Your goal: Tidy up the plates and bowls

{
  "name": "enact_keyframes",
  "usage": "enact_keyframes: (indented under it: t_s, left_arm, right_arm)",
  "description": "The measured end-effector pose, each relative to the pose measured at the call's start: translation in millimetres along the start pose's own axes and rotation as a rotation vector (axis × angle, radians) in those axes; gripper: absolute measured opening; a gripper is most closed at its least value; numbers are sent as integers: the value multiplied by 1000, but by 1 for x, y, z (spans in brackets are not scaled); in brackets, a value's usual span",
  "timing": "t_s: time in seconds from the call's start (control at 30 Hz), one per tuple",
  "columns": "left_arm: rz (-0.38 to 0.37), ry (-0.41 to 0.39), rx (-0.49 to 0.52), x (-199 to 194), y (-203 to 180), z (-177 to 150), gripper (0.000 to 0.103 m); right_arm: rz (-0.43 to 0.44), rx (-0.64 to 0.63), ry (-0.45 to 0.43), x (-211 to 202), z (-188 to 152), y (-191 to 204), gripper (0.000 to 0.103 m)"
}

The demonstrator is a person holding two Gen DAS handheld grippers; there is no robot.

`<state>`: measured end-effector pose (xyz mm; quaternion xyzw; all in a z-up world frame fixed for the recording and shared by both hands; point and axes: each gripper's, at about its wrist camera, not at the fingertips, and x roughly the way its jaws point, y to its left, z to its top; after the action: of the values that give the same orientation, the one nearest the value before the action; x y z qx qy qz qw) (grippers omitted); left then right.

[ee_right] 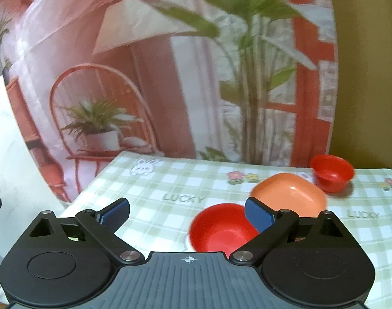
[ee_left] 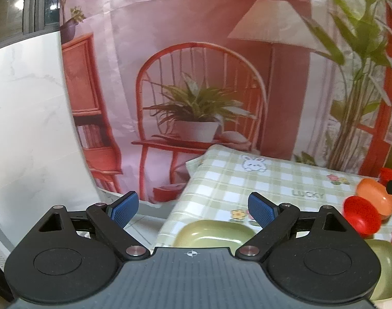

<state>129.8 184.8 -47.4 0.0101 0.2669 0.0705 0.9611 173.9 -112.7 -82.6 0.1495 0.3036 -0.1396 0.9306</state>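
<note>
In the left wrist view my left gripper (ee_left: 193, 209) is open and empty above the table's near left corner. A pale green square plate (ee_left: 214, 233) lies just below and ahead of it. A second green plate (ee_left: 387, 270) sits at the right edge. A red bowl (ee_left: 360, 217) and an orange dish (ee_left: 376, 197) lie to the right. In the right wrist view my right gripper (ee_right: 188, 212) is open and empty. A red bowl (ee_right: 220, 228) lies just ahead, beside its right finger, with the orange dish (ee_right: 290, 194) behind it. Another red bowl (ee_right: 332, 172) stands at the far right.
The table wears a green checked cloth (ee_right: 170, 188) with rabbit and flower prints. A printed backdrop (ee_left: 196, 77) of a chair, lamp and plants hangs behind the table. A white wall (ee_left: 23, 128) stands to the left, past the table's edge.
</note>
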Motion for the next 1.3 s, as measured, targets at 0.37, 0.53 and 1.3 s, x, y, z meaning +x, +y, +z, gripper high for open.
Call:
enact_keyframes:
  t_s: [0.37,0.53,1.3]
  left_arm:
    - [8,92,5,47,31,-24,88]
    - [14,141,33,71,38,-42,85]
    - [-23,283,-92,116,52,-93,40]
  right_arm:
    - [87,-83,66,43,-8,53,72]
    - [149,-125,109,66,-17,82,67]
    - [315,-247,363,140,-69,150,39]
